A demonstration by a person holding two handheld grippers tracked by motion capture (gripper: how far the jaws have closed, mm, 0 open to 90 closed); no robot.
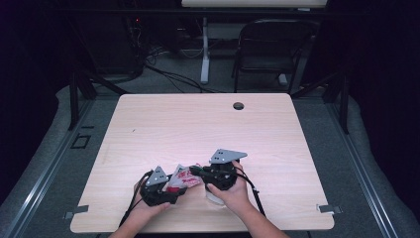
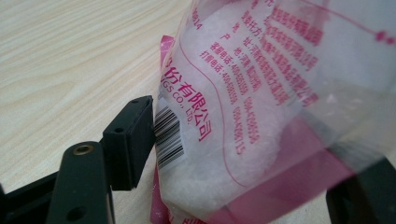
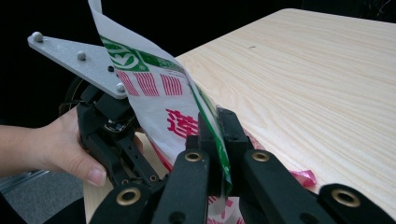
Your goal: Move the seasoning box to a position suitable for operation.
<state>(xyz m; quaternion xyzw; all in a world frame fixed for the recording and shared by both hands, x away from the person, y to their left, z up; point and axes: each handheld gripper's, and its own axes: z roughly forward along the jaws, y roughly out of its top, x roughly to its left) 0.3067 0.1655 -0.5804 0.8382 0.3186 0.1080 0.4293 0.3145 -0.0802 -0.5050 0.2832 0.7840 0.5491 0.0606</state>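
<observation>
Dark room, wood table [image 1: 208,124]; right gripper [image 3: 218,135] pinches bag [image 3: 159,93]; left gripper [image 2: 261,154] released.

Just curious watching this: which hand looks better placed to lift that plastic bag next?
Right, probably. The right gripper is clamped on the bag edge; the left gripper stands open around it, pads not pressing.
</observation>
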